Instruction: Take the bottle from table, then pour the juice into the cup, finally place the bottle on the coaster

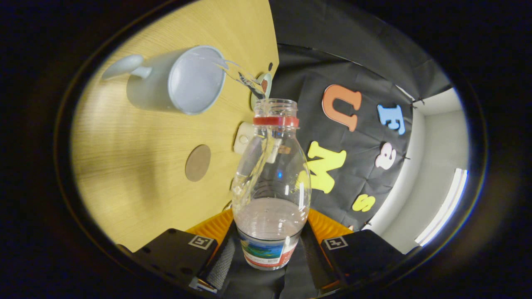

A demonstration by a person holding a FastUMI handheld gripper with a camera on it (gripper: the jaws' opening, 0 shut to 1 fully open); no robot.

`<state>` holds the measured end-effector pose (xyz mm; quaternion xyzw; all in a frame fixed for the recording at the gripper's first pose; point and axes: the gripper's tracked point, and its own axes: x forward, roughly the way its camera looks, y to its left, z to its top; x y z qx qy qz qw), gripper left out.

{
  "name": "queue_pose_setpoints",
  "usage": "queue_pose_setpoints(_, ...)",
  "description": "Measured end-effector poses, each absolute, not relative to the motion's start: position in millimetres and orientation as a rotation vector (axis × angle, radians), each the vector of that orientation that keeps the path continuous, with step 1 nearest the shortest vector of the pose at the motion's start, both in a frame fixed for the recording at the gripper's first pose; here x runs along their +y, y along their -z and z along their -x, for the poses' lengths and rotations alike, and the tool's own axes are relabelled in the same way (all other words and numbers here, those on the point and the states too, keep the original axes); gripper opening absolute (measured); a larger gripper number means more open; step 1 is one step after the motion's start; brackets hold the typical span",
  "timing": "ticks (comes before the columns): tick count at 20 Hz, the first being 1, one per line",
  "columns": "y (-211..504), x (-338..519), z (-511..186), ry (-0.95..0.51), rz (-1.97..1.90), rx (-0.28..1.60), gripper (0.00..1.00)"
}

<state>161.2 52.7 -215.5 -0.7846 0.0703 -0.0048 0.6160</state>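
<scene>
My gripper (269,249) is shut on a clear plastic bottle (272,178), both black fingers pressing on its labelled base. The bottle has a red neck ring and no cap. It is tipped over, its open mouth just short of the rim of a pale grey mug (183,83) that stands on the wooden table (133,166). A thin clear stream (245,79) runs from the bottle's mouth into the mug. A round brown coaster (198,162) lies flat on the table, between the mug and my fingers.
A small white boxy object (243,138) lies on the table behind the bottle's neck. A round shiny object (262,88) sits beyond the bottle's mouth near the table's edge. The black booth wall rises past that edge.
</scene>
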Motion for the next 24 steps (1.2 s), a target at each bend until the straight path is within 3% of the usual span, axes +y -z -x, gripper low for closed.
queue_pose_setpoints(24, 207, 41, -166, 0.029, 1.874, 0.171, 0.81)
